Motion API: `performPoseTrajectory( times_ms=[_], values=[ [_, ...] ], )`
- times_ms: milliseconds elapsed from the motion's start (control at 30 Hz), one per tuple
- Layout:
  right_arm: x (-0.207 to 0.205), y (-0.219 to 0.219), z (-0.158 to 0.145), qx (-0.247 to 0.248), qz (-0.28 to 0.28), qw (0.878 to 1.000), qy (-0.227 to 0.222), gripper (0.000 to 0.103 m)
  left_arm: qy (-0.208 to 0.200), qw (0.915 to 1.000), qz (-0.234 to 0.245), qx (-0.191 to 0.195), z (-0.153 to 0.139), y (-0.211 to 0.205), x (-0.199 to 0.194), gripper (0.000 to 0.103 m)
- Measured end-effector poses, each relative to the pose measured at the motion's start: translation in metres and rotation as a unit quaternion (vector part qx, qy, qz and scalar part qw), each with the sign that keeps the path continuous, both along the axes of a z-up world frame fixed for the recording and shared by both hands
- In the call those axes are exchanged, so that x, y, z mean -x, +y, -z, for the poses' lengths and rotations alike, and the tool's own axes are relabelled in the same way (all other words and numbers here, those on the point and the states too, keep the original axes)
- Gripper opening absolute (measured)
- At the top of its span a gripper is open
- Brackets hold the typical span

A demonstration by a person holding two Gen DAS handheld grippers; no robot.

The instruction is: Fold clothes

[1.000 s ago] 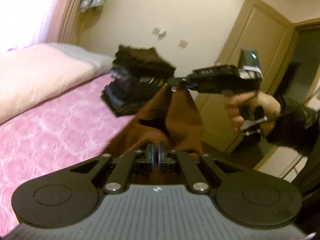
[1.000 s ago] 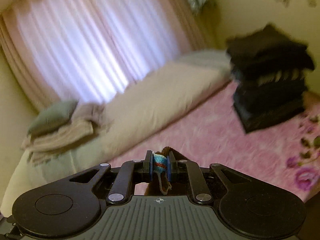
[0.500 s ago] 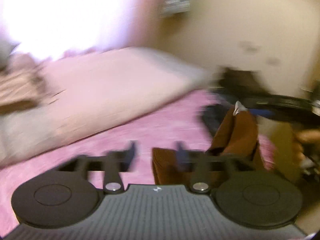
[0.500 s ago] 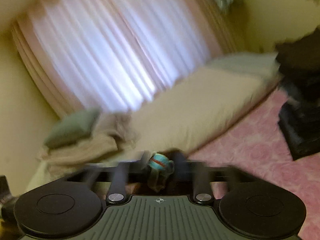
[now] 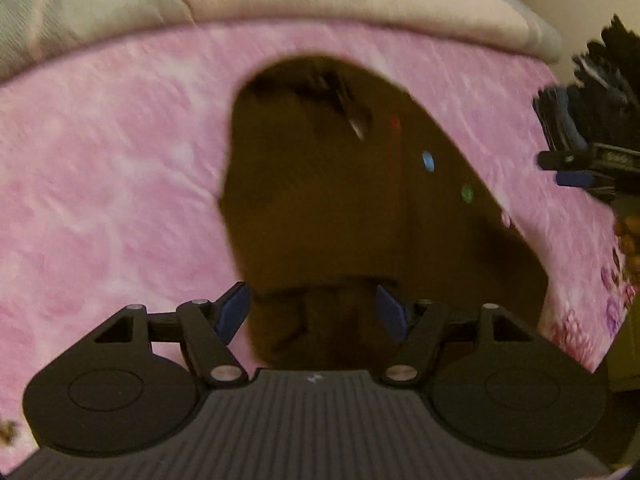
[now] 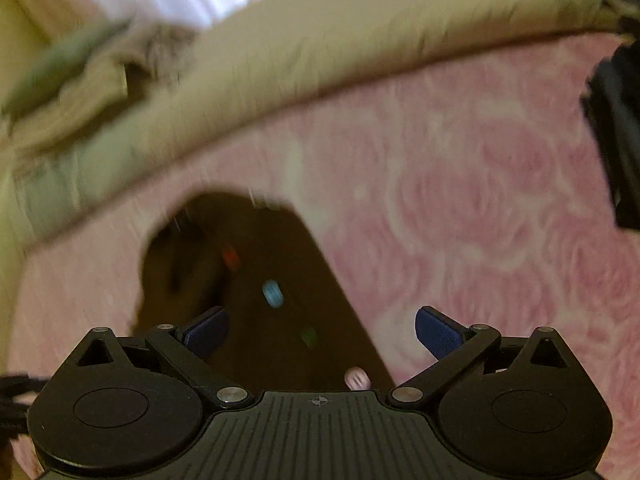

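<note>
A dark brown garment (image 5: 320,200) with red, blue and green buttons lies spread on the pink bed cover (image 5: 100,200). My left gripper (image 5: 313,312) hovers open over its near end, nothing between the blue pads. In the right wrist view the same brown garment (image 6: 248,280) lies under and ahead of my right gripper (image 6: 320,330), which is open and holds nothing. The right gripper's black body (image 5: 588,164) shows at the right edge of the left wrist view. Both views are blurred by motion.
A long beige pillow (image 6: 320,52) runs along the far side of the bed. A stack of dark folded clothes (image 5: 592,96) stands at the right end. Beige and grey-green folded items (image 6: 80,72) lie at the far left by the curtain.
Both grippers held the brown garment up in the air a second ago. They have opened and let it go, and it now lies on the bed. Both cameras tilted down toward it.
</note>
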State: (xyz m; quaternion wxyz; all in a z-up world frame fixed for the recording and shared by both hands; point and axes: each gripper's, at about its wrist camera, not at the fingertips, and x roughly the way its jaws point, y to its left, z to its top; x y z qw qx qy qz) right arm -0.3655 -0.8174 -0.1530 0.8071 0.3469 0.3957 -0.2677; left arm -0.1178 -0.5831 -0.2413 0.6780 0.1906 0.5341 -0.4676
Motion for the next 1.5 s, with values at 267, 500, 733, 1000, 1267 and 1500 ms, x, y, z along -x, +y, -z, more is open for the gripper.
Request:
performPoseTrajectory(
  times_ms=[267, 500, 733, 1000, 1267, 1500],
  values=[
    [-0.001, 0.011, 0.079, 0.008, -0.101, 0.991, 0.093, 0.102, -0.001, 0.9960, 0.082, -0.035, 0.061, -0.038, 0.025, 0.006],
    [0.029, 0.053, 0.065, -0.019, -0.106, 0.989, 0.097, 0.102, 0.007, 0.9989, -0.031, 0.033, -0.014, 0.039, -0.077, 0.004],
    [0.030, 0.105, 0.044, -0.037, -0.112, 0.991, 0.062, 0.102, -0.020, 0.9897, -0.142, 0.000, -0.024, 0.120, -0.161, 0.021],
    [-0.035, 0.114, 0.067, -0.029, -0.166, 0.984, 0.053, 0.102, 0.003, 0.9942, -0.108, -0.002, 0.004, 0.130, -0.064, 0.050],
    [-0.046, 0.134, 0.098, -0.052, -0.183, 0.980, 0.059, 0.102, -0.030, 0.9987, 0.015, -0.040, 0.030, 0.095, 0.006, 0.067],
    [-0.030, 0.141, 0.095, -0.053, -0.166, 0.983, 0.058, 0.102, -0.011, 0.9988, -0.017, -0.045, 0.026, 0.109, -0.014, 0.006]
  ],
)
